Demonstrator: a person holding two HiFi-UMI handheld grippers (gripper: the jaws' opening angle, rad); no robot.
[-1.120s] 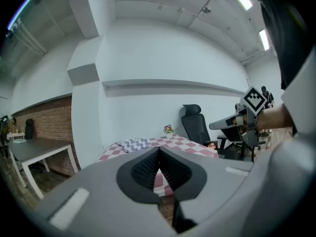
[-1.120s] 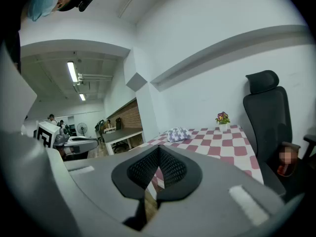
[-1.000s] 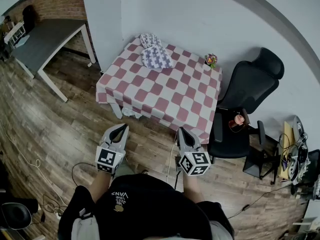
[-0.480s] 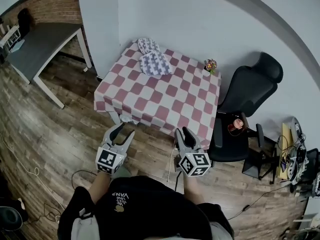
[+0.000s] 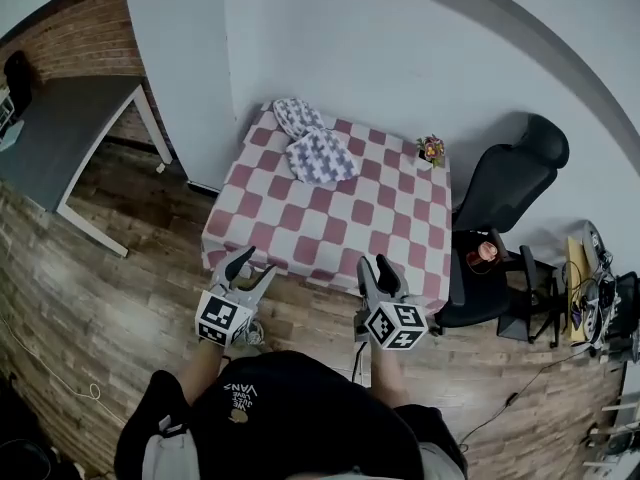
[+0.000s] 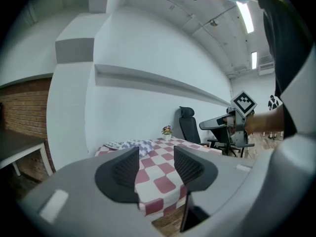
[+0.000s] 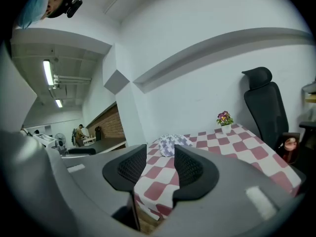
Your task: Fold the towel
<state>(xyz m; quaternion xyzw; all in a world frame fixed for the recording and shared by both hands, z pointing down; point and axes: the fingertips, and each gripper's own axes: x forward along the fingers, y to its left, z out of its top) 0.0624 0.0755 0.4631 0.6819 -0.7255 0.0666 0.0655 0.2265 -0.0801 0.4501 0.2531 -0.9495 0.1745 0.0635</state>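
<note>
left claw [image 6: 156, 163]: jaws apart, nothing between the pads; they have just been opening from fully together a second ago. held low and nearly level, pointing at the desk.

right claw [image 7: 161, 166]: jaws apart, a little narrower than the left, also empty; likewise just been opening from shut.

desk [image 5: 330, 230]: covered in a red-and-white checked cloth. its near edge now lies just ahead of both claws; a second ago it was well apart from them, so the person has walked up to it.

towel [image 5: 322, 156]: grey-and-white patterned, crumpled in a heap at the far left corner of the desk, by the wall. a second patterned bundle [image 5: 294, 115] touches it on the far side; whether it is the same piece cannot be told. well apart from both claws.

flower pot [image 5: 432, 149]: far right edge of the desk, clear of the towel.

office chair [image 5: 508, 183]: black, beside the desk's right side.

status, as judged: approach stage. the opened jaws suggest readiness to grasp; no fold begun. a reach across the desk is needed next.
</note>
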